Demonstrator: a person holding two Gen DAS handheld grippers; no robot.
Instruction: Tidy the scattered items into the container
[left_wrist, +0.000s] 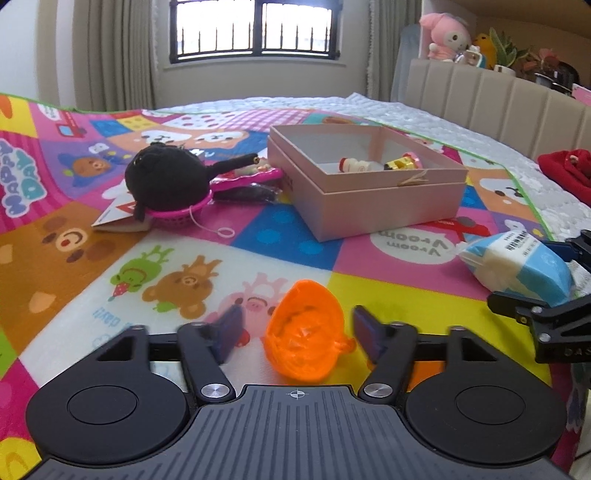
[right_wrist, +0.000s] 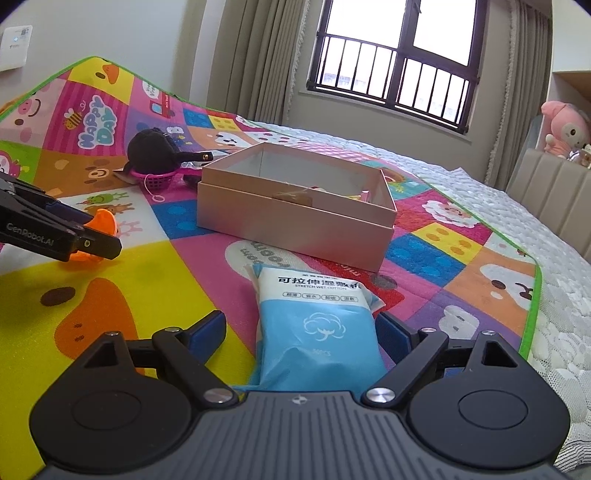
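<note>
Open pink cardboard box (left_wrist: 369, 199) — square, shallow, sits flat on the mat, two small toy figures (left_wrist: 354, 165) lying inside. Orange translucent plastic basket (left_wrist: 308, 334) tipped on its side, well in front of the box. Blue-and-white soft pack of wet cotton wipes (right_wrist: 317, 317) lies flat — short end toward the box, just short of its near wall. Black round plush toy (left_wrist: 166, 179) rests in a small pink plastic basket (left_wrist: 177, 216), left of the box.
</note>
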